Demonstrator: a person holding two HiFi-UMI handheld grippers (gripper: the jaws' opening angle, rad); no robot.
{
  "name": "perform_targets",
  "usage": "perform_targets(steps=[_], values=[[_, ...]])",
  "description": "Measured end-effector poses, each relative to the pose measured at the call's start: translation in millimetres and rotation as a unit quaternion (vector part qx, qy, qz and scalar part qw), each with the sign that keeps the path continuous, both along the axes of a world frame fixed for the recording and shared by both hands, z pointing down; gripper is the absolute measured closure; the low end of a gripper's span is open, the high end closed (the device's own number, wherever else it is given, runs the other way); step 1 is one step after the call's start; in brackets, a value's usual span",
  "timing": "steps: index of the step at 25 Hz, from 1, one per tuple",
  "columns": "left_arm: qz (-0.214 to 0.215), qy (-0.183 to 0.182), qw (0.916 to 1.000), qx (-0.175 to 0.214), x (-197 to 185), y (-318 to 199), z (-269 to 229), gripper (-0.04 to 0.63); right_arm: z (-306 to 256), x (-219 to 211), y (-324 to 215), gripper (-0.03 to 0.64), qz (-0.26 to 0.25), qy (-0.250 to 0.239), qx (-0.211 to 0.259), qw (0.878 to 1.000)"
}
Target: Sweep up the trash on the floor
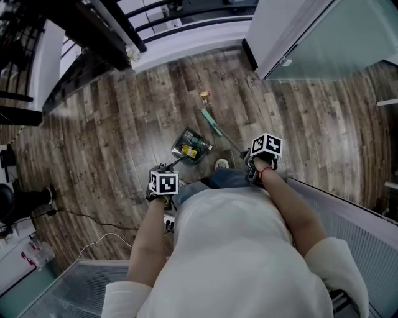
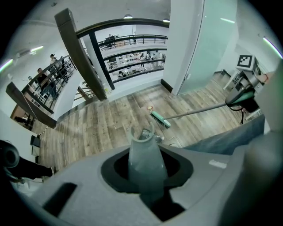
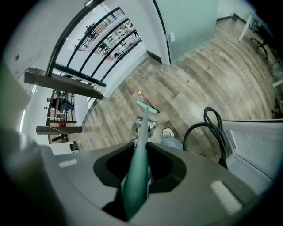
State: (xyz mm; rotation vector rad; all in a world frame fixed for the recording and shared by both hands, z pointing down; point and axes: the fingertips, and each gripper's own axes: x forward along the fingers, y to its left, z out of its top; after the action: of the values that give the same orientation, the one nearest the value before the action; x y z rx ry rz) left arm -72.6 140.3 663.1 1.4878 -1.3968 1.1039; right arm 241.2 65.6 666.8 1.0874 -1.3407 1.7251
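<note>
My left gripper (image 1: 163, 183) is shut on the grey handle (image 2: 143, 154) of a dustpan (image 1: 189, 146). The pan rests on the wooden floor in front of the person's feet, with several bits of trash inside. My right gripper (image 1: 264, 149) is shut on the green broom handle (image 3: 137, 176). The green broom head (image 1: 211, 121) lies on the floor just beyond the pan, also seen as the broom head (image 2: 160, 119). One small piece of trash (image 1: 203, 95) lies loose on the floor past the broom head, visible too as the trash (image 3: 140, 92).
A glass partition (image 1: 323, 37) stands at the far right and a railing (image 1: 155, 12) runs along the far edge. A white shoe (image 1: 221, 164) sits beside the pan. A white cable (image 1: 93, 239) trails at left, and a black cable (image 3: 208, 128) loops near the right gripper.
</note>
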Motion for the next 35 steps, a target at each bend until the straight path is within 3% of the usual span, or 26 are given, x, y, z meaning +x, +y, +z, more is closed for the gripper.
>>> perform_targets(steps=[10,15,24,32,35], values=[[-0.051,-0.009,0.9985,0.017,4.7,-37.8,-1.6,0.505,-5.8,29.0,-28.6,0.52,-0.007,-0.001,0.005,1.0],[-0.068,-0.026,0.9969,0.029,-6.7,-61.2,-6.8,0.506,-9.2,39.4,-40.9,0.52,0.025,-0.007,0.007,1.0],[-0.072,-0.023,0.9954,0.058,-26.2,-114.8,-26.5,0.505,-13.1,31.5,-69.0,0.52,0.052,-0.006,0.011,0.999],[-0.059,-0.032,0.997,0.038,-53.9,-149.3,-29.1,0.506,-5.4,14.2,-94.7,0.52,0.058,0.028,0.007,0.998],[-0.042,-0.017,0.9986,0.028,-61.7,-168.8,-21.0,0.506,-3.3,2.7,-110.0,0.52,0.064,0.042,0.004,0.997]])
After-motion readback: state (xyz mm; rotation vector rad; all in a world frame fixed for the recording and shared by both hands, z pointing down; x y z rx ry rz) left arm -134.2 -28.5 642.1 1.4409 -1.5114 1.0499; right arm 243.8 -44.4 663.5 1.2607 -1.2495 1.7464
